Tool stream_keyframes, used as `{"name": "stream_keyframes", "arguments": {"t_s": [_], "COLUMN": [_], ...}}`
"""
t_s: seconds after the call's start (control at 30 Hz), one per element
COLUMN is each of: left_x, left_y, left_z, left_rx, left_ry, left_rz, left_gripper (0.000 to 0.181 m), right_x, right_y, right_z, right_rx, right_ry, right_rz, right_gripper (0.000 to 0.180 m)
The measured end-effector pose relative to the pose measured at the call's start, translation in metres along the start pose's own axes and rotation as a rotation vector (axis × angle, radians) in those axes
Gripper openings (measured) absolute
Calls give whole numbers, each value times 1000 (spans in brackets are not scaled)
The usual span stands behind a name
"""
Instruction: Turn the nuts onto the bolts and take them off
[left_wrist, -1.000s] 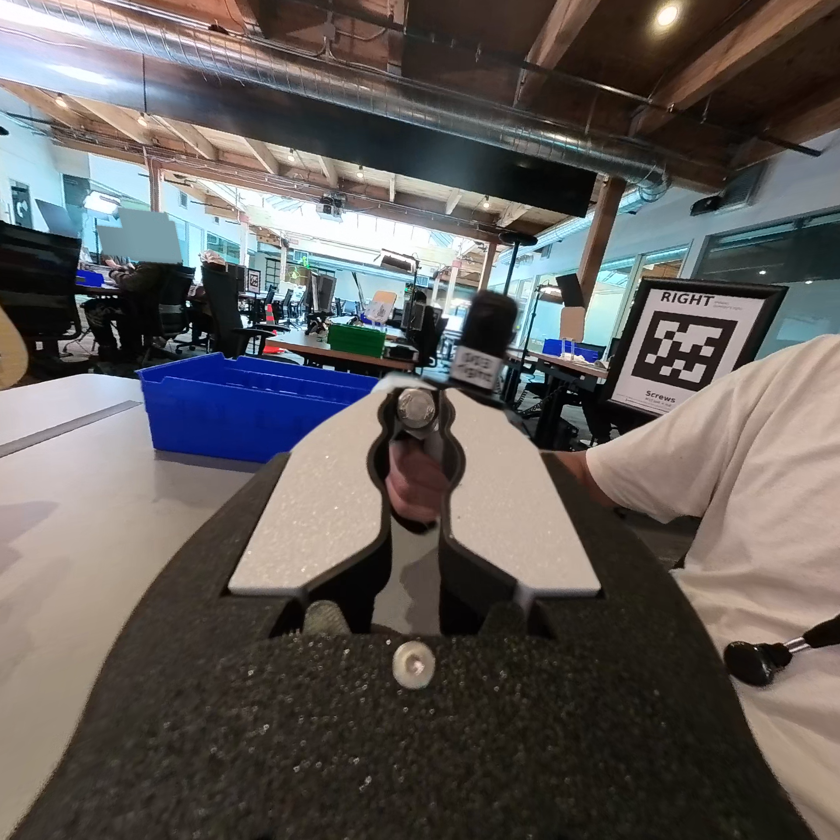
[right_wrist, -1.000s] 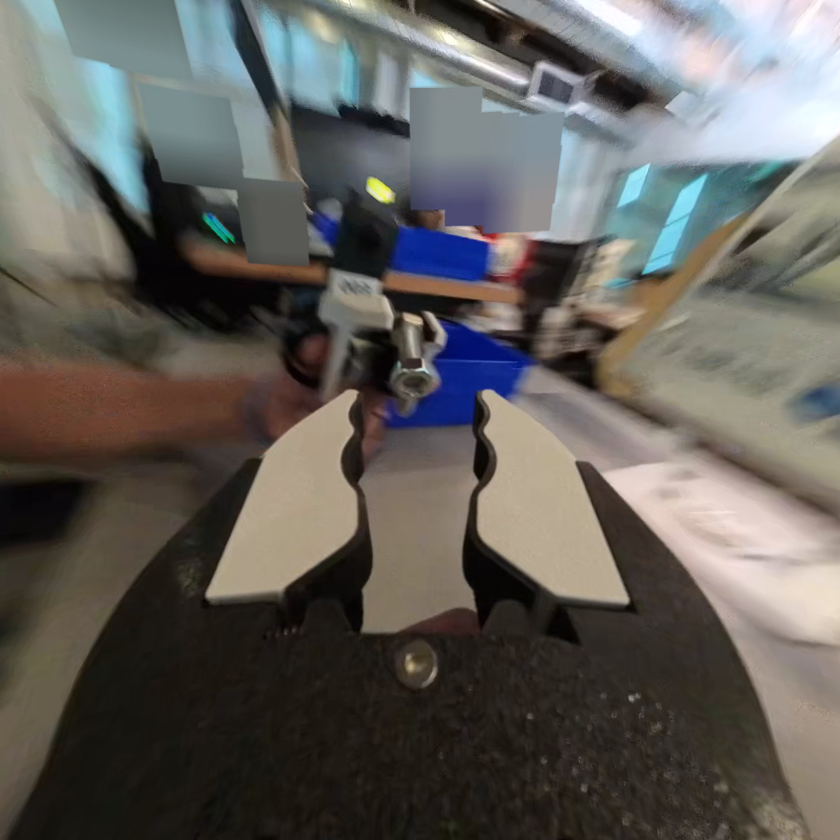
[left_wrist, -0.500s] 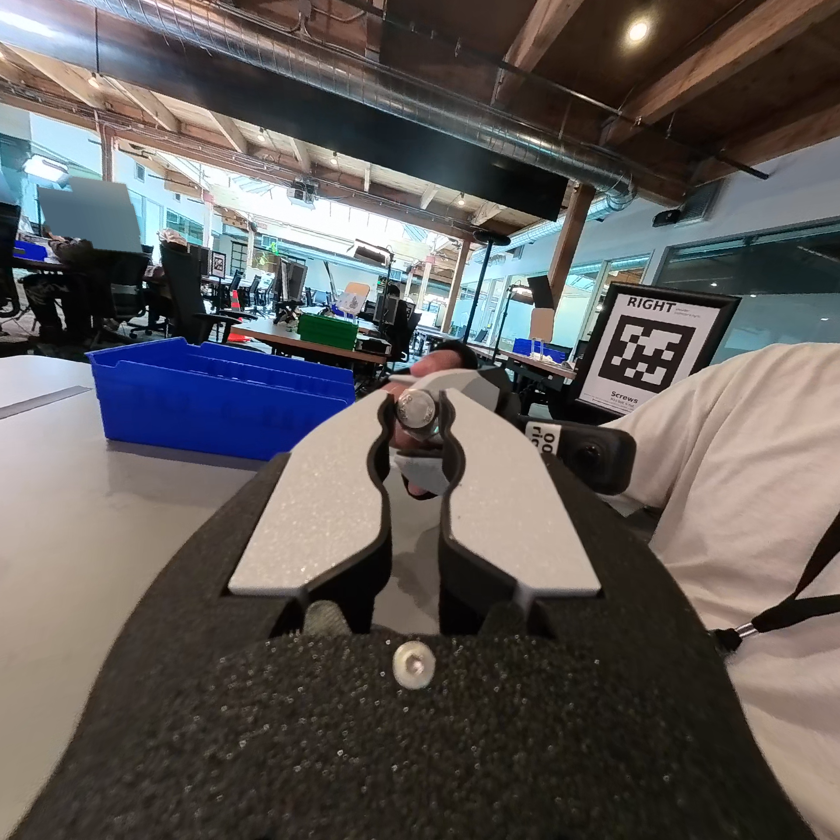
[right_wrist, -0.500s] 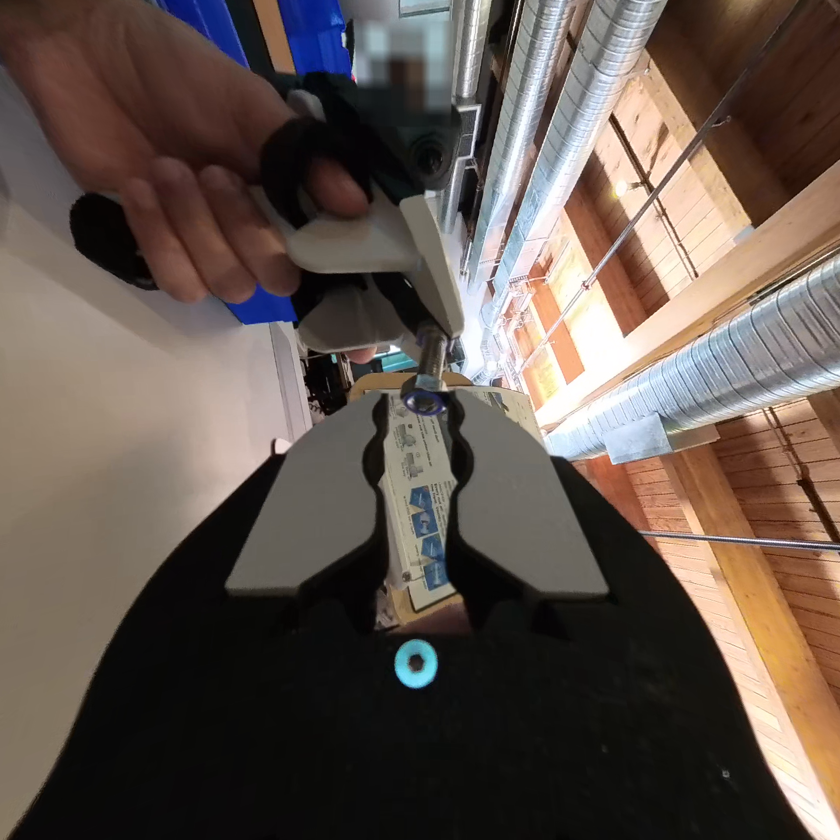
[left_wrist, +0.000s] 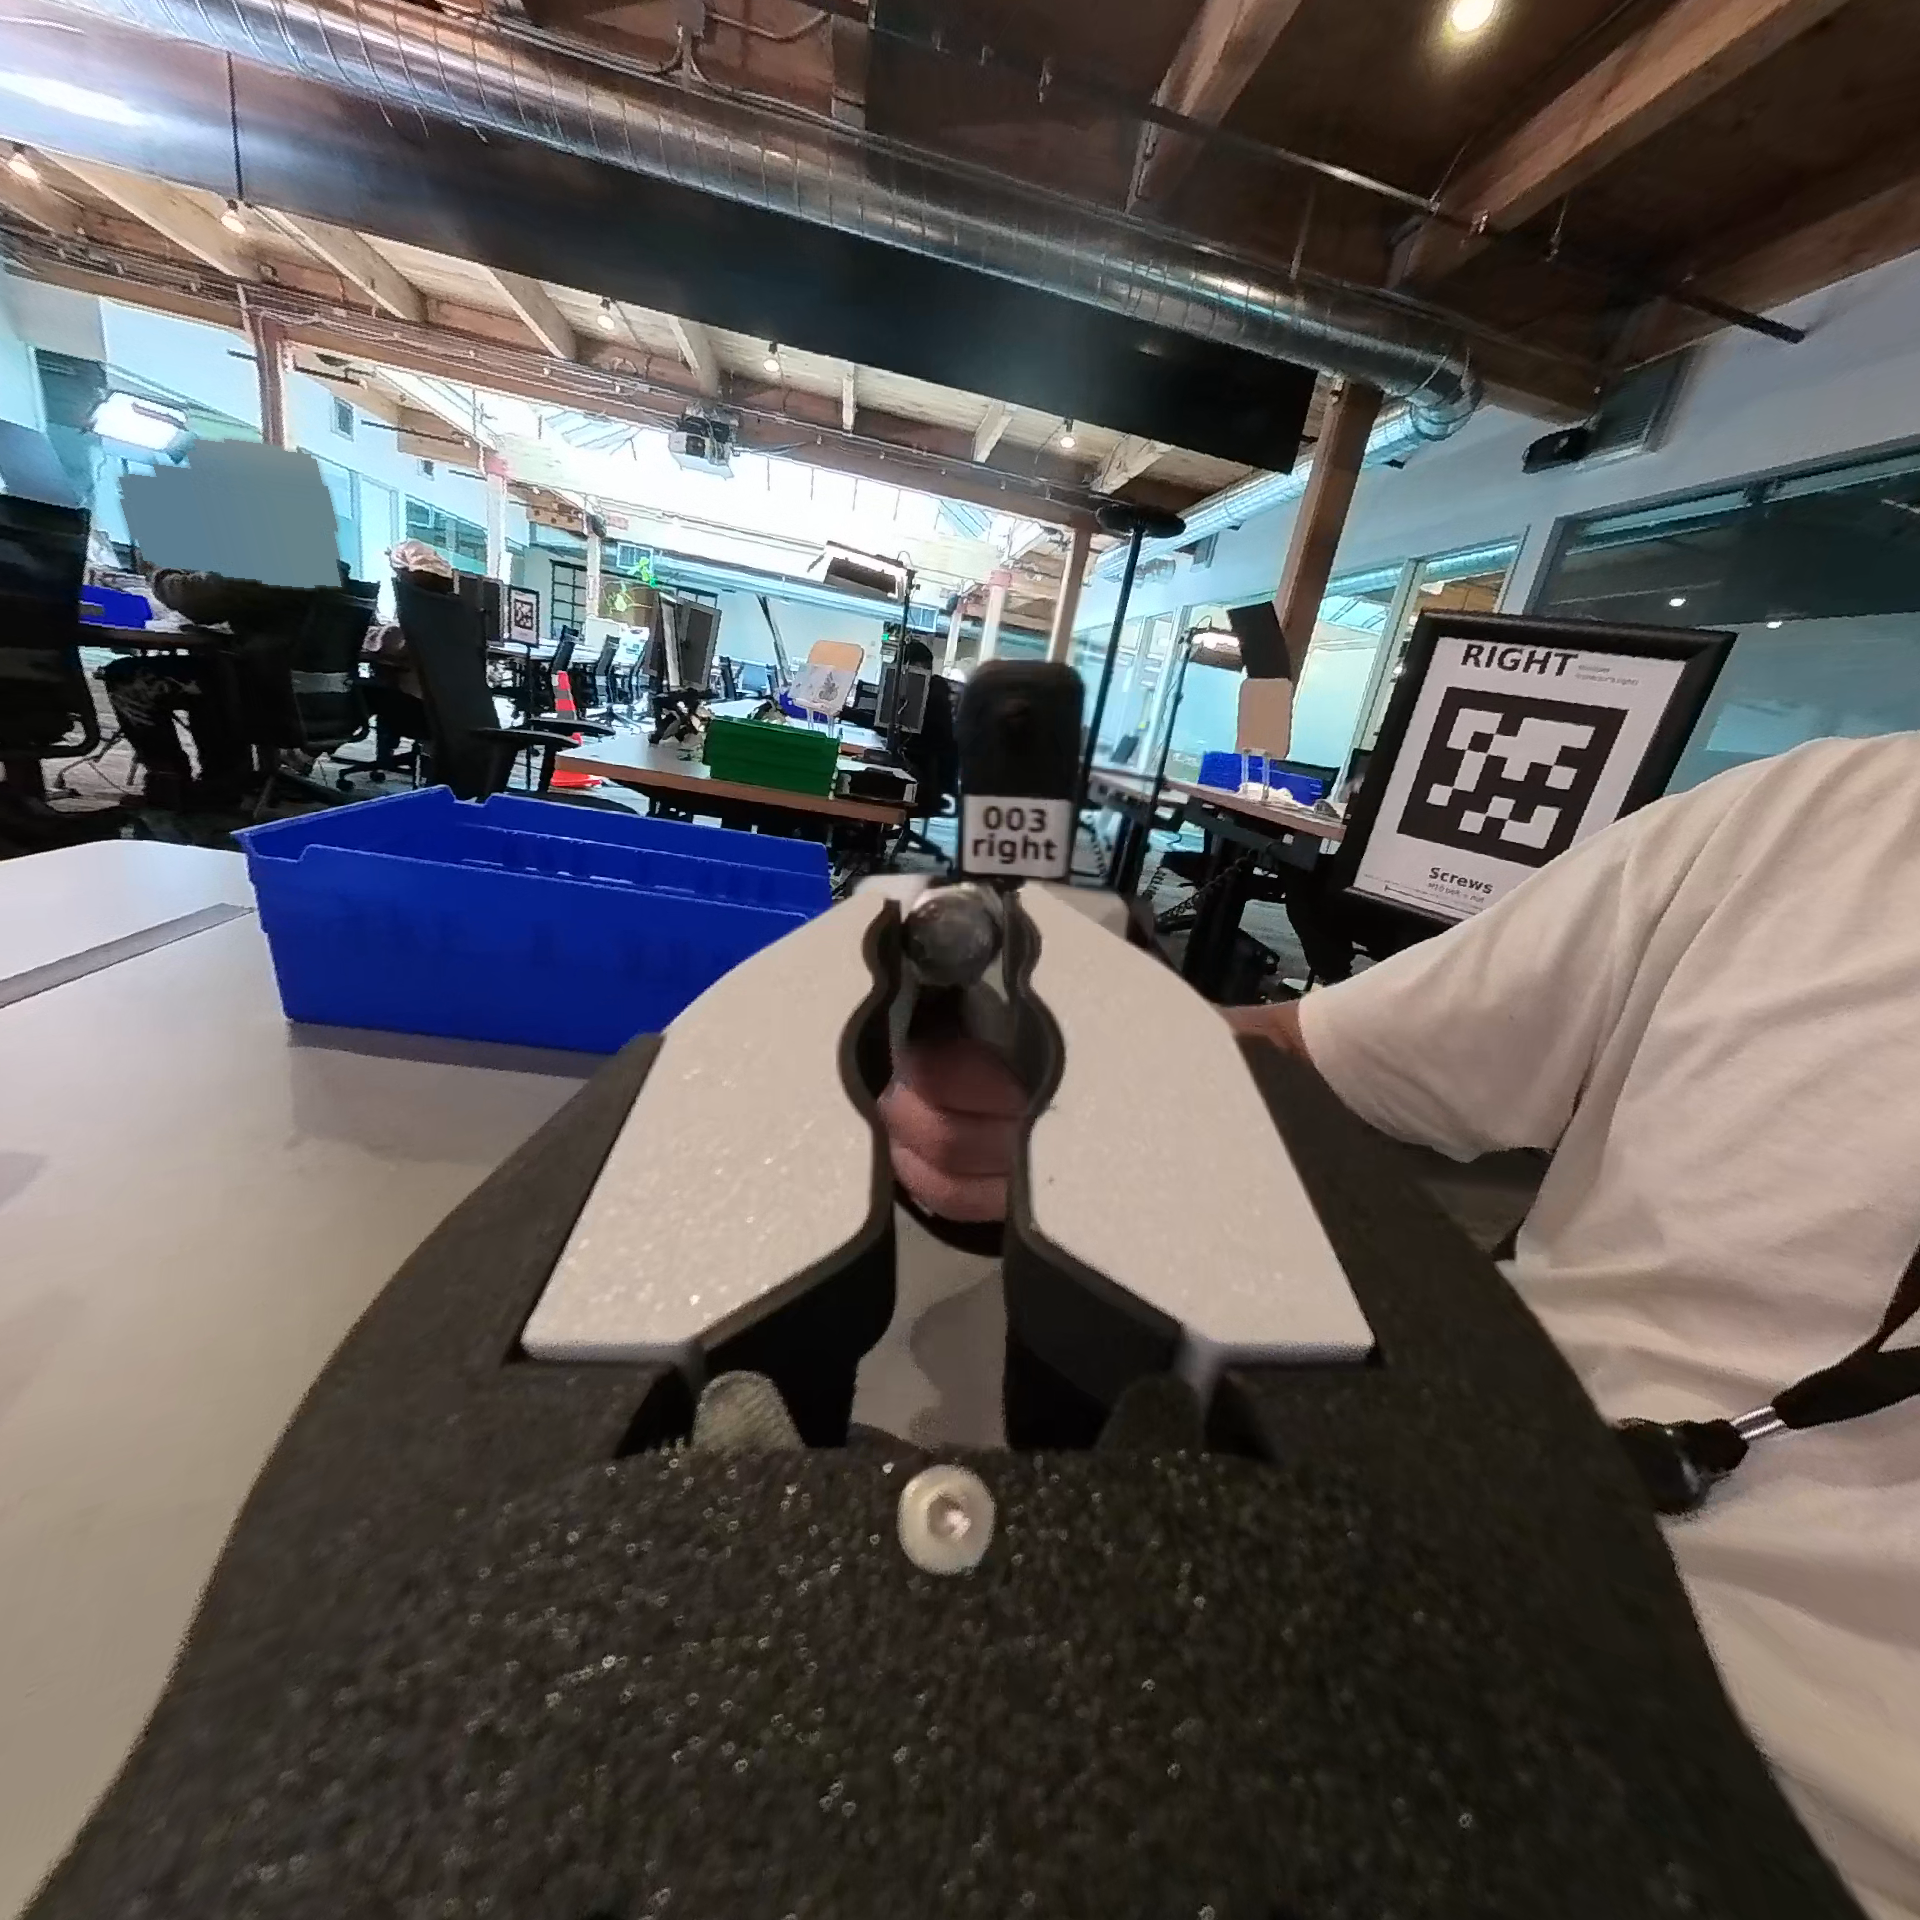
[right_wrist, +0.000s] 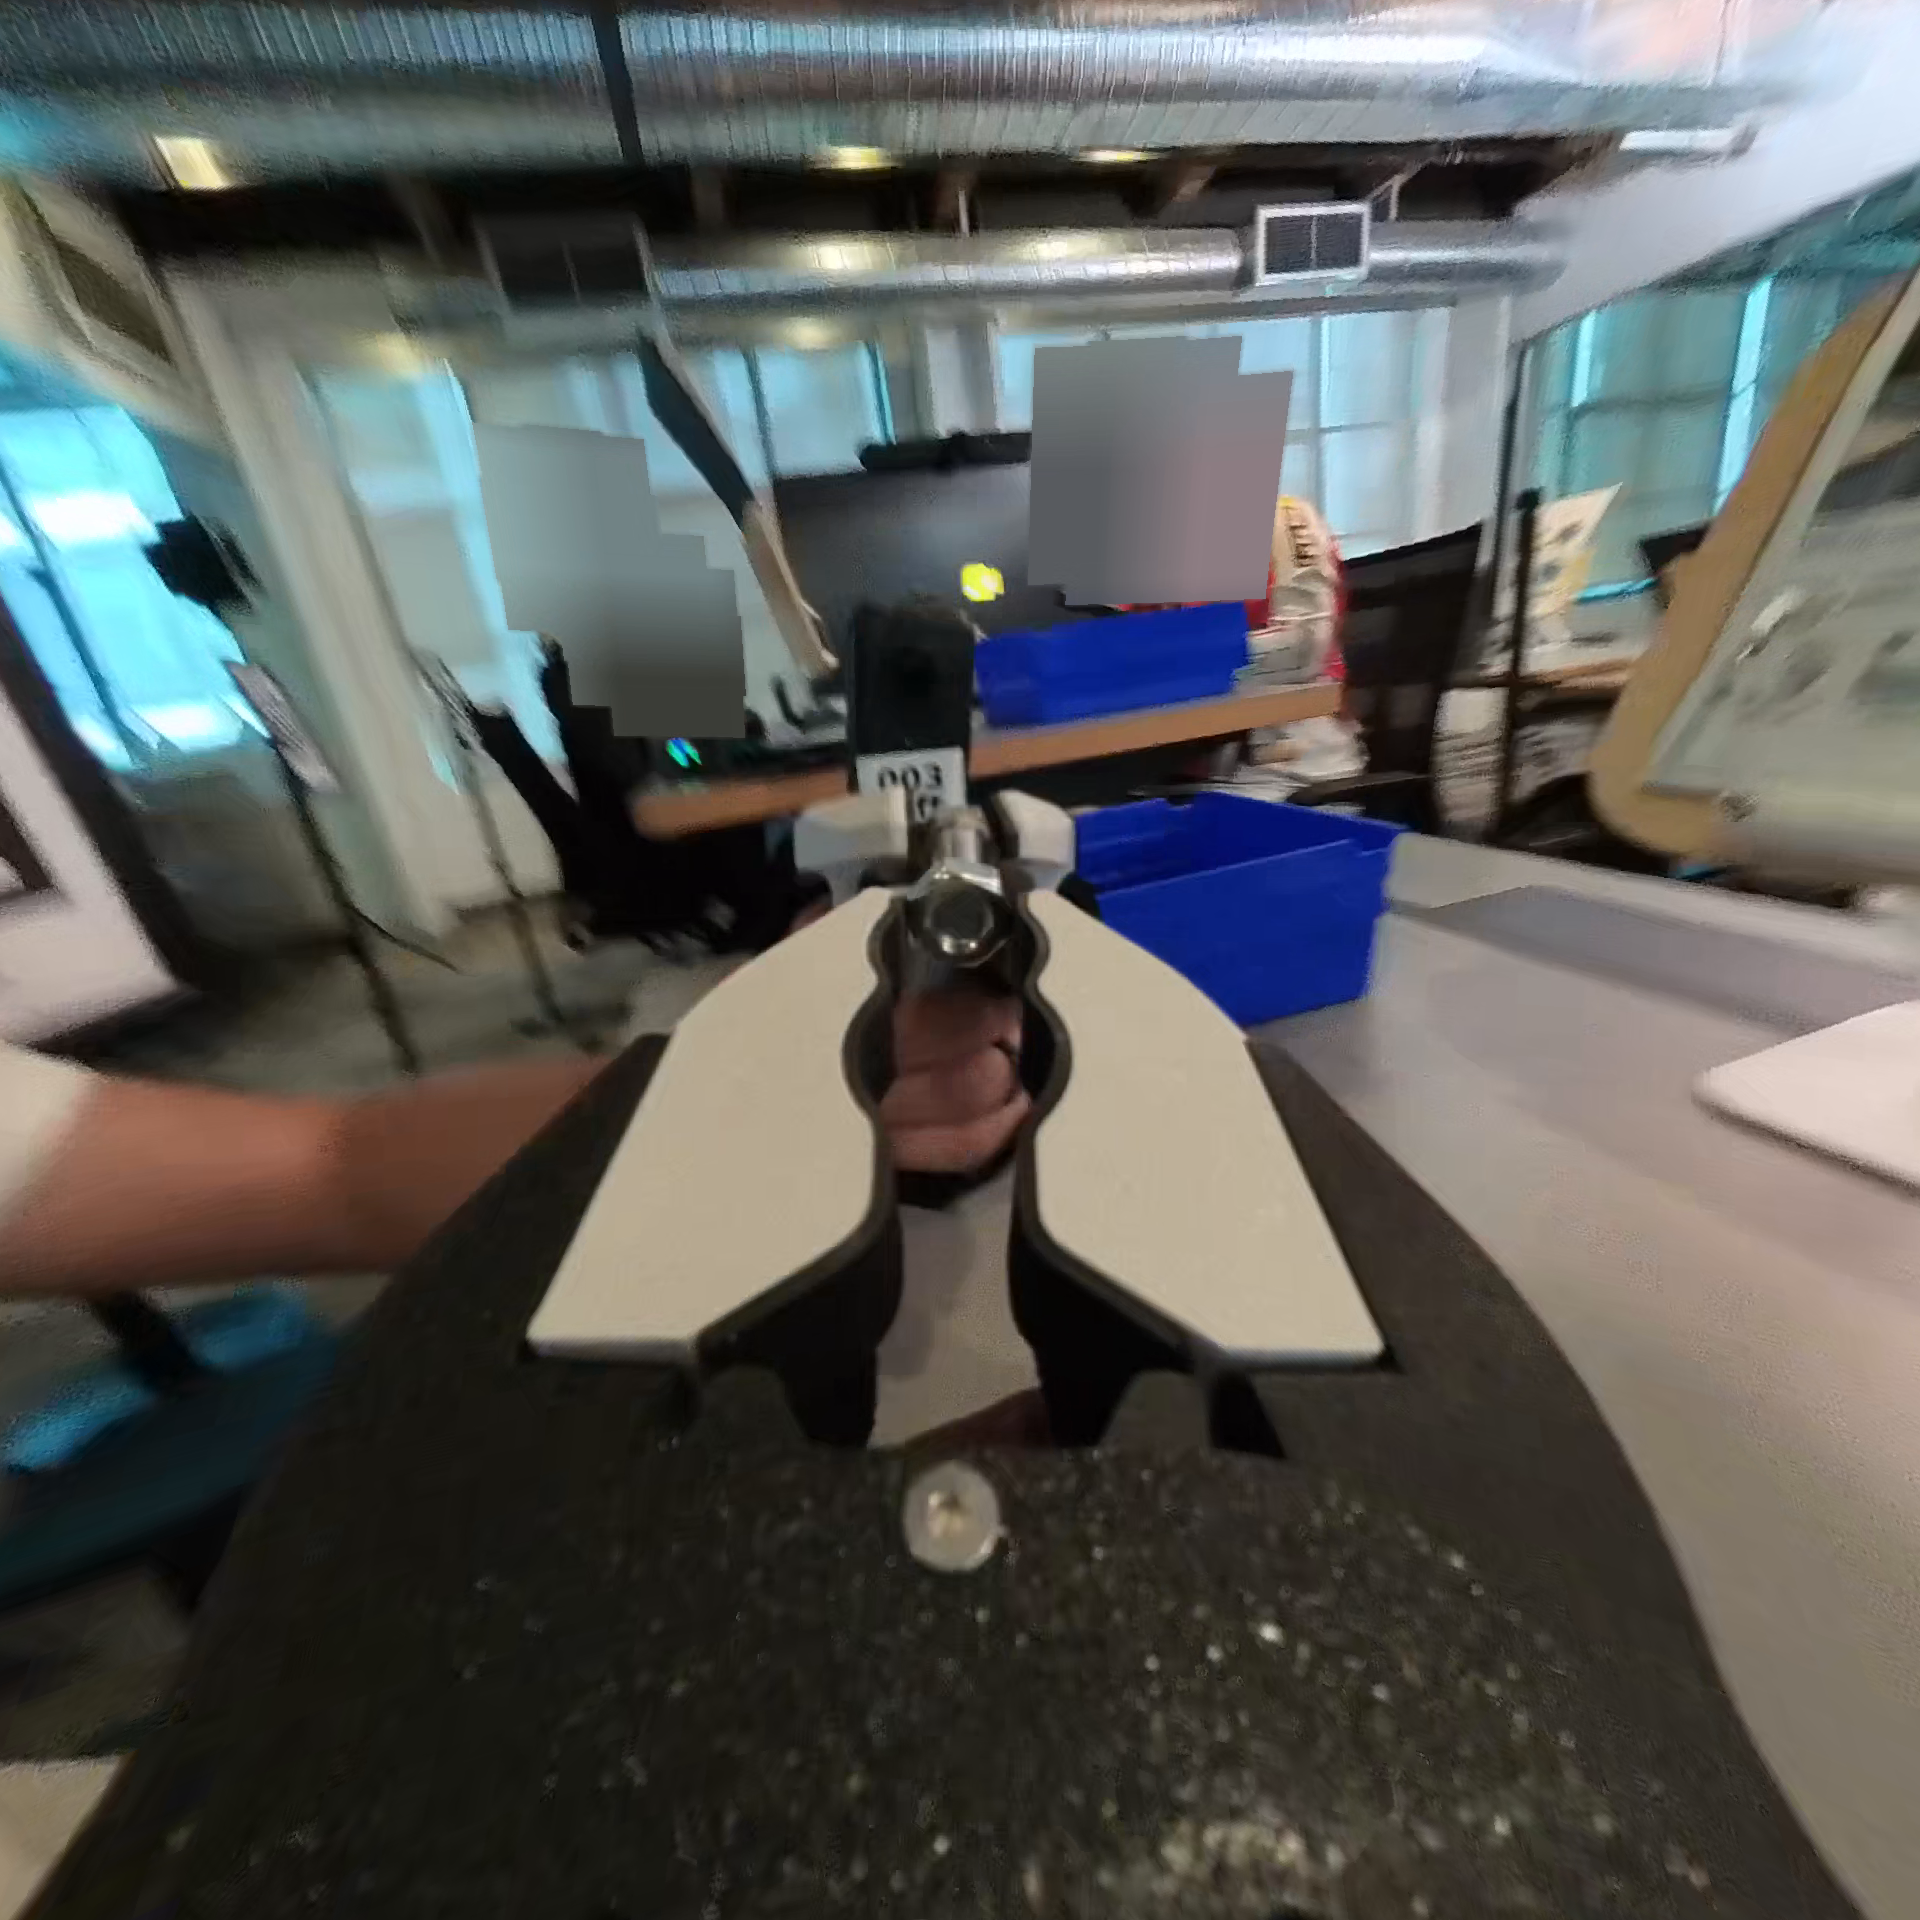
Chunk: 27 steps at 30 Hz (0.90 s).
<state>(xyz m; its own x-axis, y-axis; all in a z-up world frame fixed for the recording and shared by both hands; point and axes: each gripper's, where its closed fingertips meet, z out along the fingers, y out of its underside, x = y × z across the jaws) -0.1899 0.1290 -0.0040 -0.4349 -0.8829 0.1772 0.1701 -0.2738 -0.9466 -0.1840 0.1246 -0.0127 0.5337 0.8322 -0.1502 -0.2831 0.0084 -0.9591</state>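
Left gripper (left_wrist: 951, 951) jaws pinch the bolt (left_wrist: 948, 928) by its head end, shank pointing at the opposing tool. Right gripper (right_wrist: 954, 935) jaws pinch the hex nut (right_wrist: 954, 920) seated on that shank, both held in the air above the worktop (left_wrist: 187, 1122). The grippers face each other along one axis (judged: so one can be twisted against the other). Count: one bolt, one nut, one blue bin (left_wrist: 530, 920) towards the worktop's far edge.

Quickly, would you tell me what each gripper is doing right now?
Left gripper: closed on the bolt, at its head end.
Right gripper: closed on the nut at the bolt's other end.
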Motion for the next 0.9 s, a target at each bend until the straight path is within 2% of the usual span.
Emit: {"name": "stream_keyframes", "arguments": {"t_s": [0.17, 0.37, 0.47, 0.57, 0.63, 0.67, 0.73, 0.9], "left_x": [-3, -10, -10, -8, -5, -4, -5, -6], "left_y": [-1, 1, 3, 3, -1, -2, -5, -9], "left_z": [-1, -6, -7, -6, -5, -4, -6, -9], "left_rx": [1, -62, -104, -123, -82, -62, -30, 14], "left_ry": [-24, -105, -132, -139, -115, -98, -84, -59], "left_rz": [17, 129, 209, 241, 204, 174, 135, 67], "left_gripper": [18, 18, 18, 18, 18, 18, 18, 18], "right_x": [4, 11, 11, 9, 6, 3, -5, 10], "right_y": [-1, 4, 5, 4, -1, -4, -1, 19], "right_z": [2, 7, 7, 7, 6, 6, 4, -8], "right_rx": [14, -1, -26, -62, -58, -50, -87, -229], "right_ry": [-101, -164, -158, -162, -187, -200, -196, 35], "right_rz": [374, 881, 1030, 1064, 985, 907, 664, -302], "right_gripper": [18, 18, 19, 19, 19, 25, 37, 42]}}
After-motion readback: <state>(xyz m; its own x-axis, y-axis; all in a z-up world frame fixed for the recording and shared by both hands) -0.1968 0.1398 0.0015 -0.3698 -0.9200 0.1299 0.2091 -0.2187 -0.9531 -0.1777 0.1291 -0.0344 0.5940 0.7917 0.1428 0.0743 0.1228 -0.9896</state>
